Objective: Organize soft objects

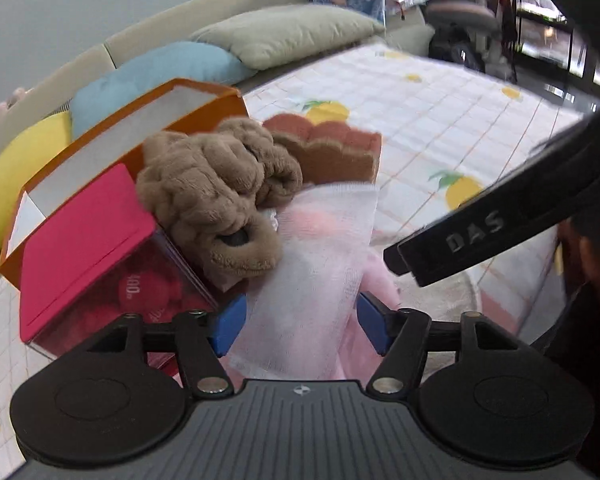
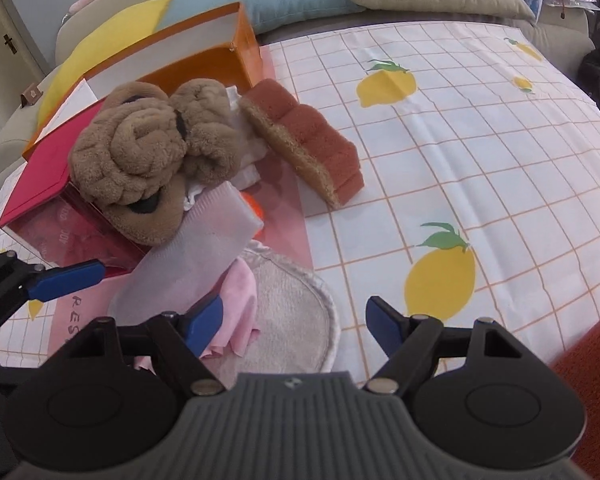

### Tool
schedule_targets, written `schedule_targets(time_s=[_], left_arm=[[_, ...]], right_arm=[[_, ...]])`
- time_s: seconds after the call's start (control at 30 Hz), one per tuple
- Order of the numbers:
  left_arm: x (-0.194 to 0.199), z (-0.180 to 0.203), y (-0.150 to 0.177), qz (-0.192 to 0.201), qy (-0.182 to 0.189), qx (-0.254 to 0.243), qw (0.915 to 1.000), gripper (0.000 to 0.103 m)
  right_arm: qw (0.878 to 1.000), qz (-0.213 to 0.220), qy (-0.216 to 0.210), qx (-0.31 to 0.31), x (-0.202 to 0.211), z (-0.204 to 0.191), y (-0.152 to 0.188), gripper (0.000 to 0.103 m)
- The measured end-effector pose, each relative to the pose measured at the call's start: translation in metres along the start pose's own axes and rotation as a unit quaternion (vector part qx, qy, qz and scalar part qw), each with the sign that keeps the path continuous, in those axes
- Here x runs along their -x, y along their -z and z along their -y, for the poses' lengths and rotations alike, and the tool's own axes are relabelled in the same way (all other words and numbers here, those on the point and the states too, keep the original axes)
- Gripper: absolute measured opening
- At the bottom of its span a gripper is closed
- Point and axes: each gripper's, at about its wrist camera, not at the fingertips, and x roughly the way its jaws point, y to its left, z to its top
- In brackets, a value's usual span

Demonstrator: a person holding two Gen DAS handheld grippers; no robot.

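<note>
The left gripper point(image 1: 300, 320) stands open astride a white mesh cloth point(image 1: 320, 240), pads clear of it; the right gripper point(image 2: 296, 320) hangs open, empty; the brown plush point(image 2: 140, 152) lies against the red box point(image 2: 40, 188) on the bed.

We see our left gripper point(image 1: 300, 320) with a ribbed grey body, two black round discs, silver screws and blue fingertips. Our right gripper point(image 2: 294, 322) looks the same; a red sleeve point(image 2: 592, 372) fills the lower right.
</note>
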Motion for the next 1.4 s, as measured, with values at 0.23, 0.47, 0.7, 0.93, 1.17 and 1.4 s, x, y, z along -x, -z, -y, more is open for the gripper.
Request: schedule_targets(time_s=[0.23, 0.47, 0.7, 0.93, 1.17, 1.4], left_arm=[[-0.012, -0.035, -0.002, -0.019, 0.011, 0.102, 0.9946, 0.054], [-0.015, -0.051, -0.002, -0.039, 0.023, 0.148, 0.9879, 0.031], [-0.001, -0.056, -0.002, -0.022, 0.017, 0.175, 0.9842, 0.001], [0.045, -0.068, 0.012, -0.014, -0.018, 0.226, 0.9739, 0.001], [0.059, -0.079, 0.034, -0.028, -0.043, 0.266, 0.9626, 0.001], [0.06, -0.075, 0.033, -0.019, -0.048, 0.255, 0.9656, 0.001]], right_arm=[[1.0, -0.001, -0.004, 0.004, -0.001, -0.002, 0.002, 0.077], [0.999, -0.003, -0.017, 0.03, -0.003, -0.011, 0.004, 0.071], [0.998, 0.003, -0.034, 0.056, -0.001, -0.021, 0.008, 0.071], [0.995, 0.005, -0.063, 0.071, -0.007, -0.036, 0.009, 0.087], [0.993, -0.012, -0.077, 0.09, -0.03, -0.048, 0.007, 0.094], [0.988, -0.018, -0.081, 0.134, -0.045, -0.06, 0.014, 0.07]])
